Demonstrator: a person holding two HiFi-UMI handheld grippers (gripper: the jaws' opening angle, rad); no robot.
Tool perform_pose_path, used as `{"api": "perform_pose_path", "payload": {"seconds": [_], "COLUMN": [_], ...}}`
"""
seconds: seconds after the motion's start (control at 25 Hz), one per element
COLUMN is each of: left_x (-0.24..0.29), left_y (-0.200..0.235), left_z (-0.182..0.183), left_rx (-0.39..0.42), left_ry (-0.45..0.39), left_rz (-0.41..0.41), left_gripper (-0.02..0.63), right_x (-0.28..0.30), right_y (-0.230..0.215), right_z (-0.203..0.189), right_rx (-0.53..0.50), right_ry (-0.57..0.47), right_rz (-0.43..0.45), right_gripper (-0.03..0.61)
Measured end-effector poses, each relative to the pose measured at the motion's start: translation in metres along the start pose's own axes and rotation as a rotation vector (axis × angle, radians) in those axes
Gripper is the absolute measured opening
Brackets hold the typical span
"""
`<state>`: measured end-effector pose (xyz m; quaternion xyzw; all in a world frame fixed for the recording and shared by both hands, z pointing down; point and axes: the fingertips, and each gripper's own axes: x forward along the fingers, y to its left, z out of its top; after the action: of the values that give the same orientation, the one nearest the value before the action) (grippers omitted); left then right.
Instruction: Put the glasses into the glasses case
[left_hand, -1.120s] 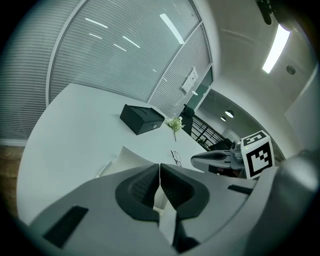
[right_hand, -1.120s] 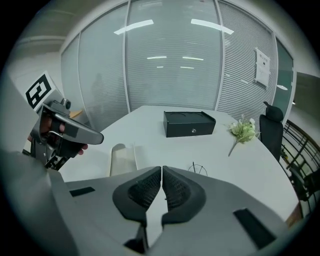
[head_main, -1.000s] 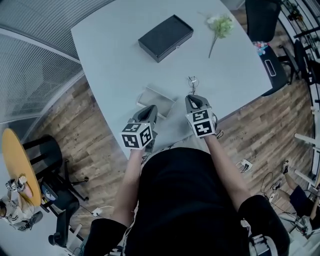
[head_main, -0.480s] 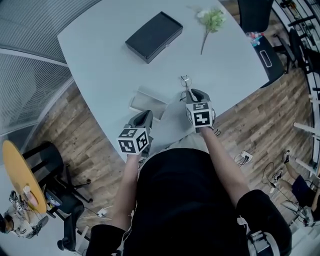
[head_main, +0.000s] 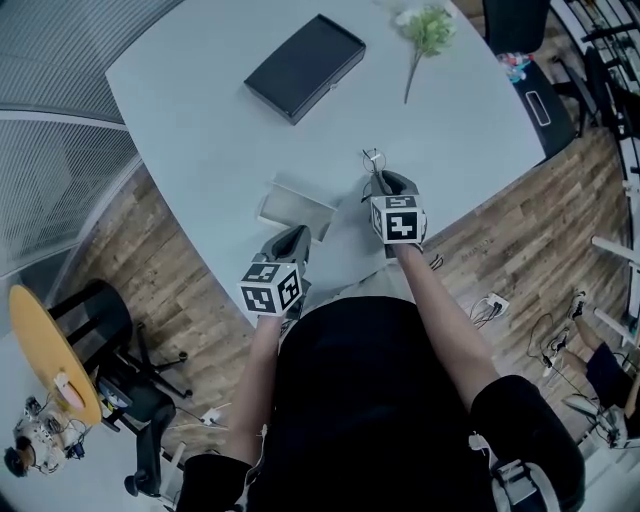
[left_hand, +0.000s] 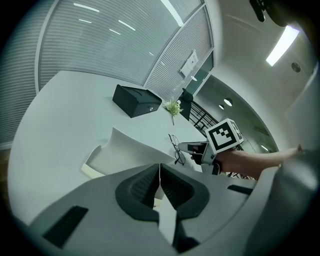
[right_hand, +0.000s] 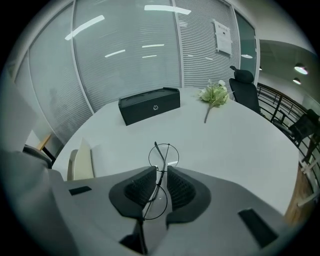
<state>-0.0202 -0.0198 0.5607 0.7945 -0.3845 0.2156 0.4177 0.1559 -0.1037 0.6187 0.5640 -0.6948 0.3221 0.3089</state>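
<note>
The white table (head_main: 200, 120) fills the upper half of my head view, its rounded edge running down toward the person's dark torso, with wooden floor (head_main: 520, 230) on both sides. At the lower left of that view a round orange table (head_main: 45, 345) stands beside a black chair (head_main: 105, 325).

A flat black box (head_main: 305, 67) lies near the top centre of the table. A green and white flower sprig (head_main: 425, 30) sits to its right, well apart from it.

The glasses case (head_main: 297, 203) lies open in the middle of the frame, white and shallow, close to the table's near edge. In the left gripper view its lid stands up as a pale wall across the centre.

My left gripper (head_main: 293, 238) sits just below the case, at its near corner. Its own view shows the two dark pads brought together to a thin slit, with the pale edge of the case caught in it.

My right gripper (head_main: 378, 182) is to the right of the case, near it but not touching. Its jaws have just been opening and now stand a little apart.

The glasses (right_hand: 163, 156), thin wire with round lenses, stand on edge in that gap. One lens pokes past the jaw tips over bare table and the other sits low between the pads. The wire runs between the pads, and I see no pad squeezing it. The glasses are outside the case, over the table to its right.
</note>
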Motion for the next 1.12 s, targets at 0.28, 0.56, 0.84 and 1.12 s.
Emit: {"api": "perform_pose_path", "payload": {"seconds": [0.28, 0.56, 0.84, 1.12], "left_x": [0.007, 0.01, 0.011, 0.01], "left_y": [0.0, -0.001, -0.002, -0.003], "left_z": [0.0, -0.001, -0.003, -0.002], "left_rx": [-0.007, -0.008, -0.004, -0.001], "left_ry": [0.017, 0.022, 0.027, 0.023], "left_rz": [-0.005, -0.001, -0.001, -0.006], "left_gripper": [0.025, 0.025, 0.025, 0.025], "right_x": [0.012, 0.013, 0.012, 0.008], "right_y": [0.001, -0.002, -0.002, -0.002], "right_z": [0.0, -0.001, -0.002, 0.0], "right_rx": [0.001, -0.03, -0.048, -0.06], "right_ry": [0.013, 0.011, 0.008, 0.007], "right_rz": [0.002, -0.021, -0.036, -0.032], "right_gripper": [0.084, 0.072, 0.034, 0.028]}}
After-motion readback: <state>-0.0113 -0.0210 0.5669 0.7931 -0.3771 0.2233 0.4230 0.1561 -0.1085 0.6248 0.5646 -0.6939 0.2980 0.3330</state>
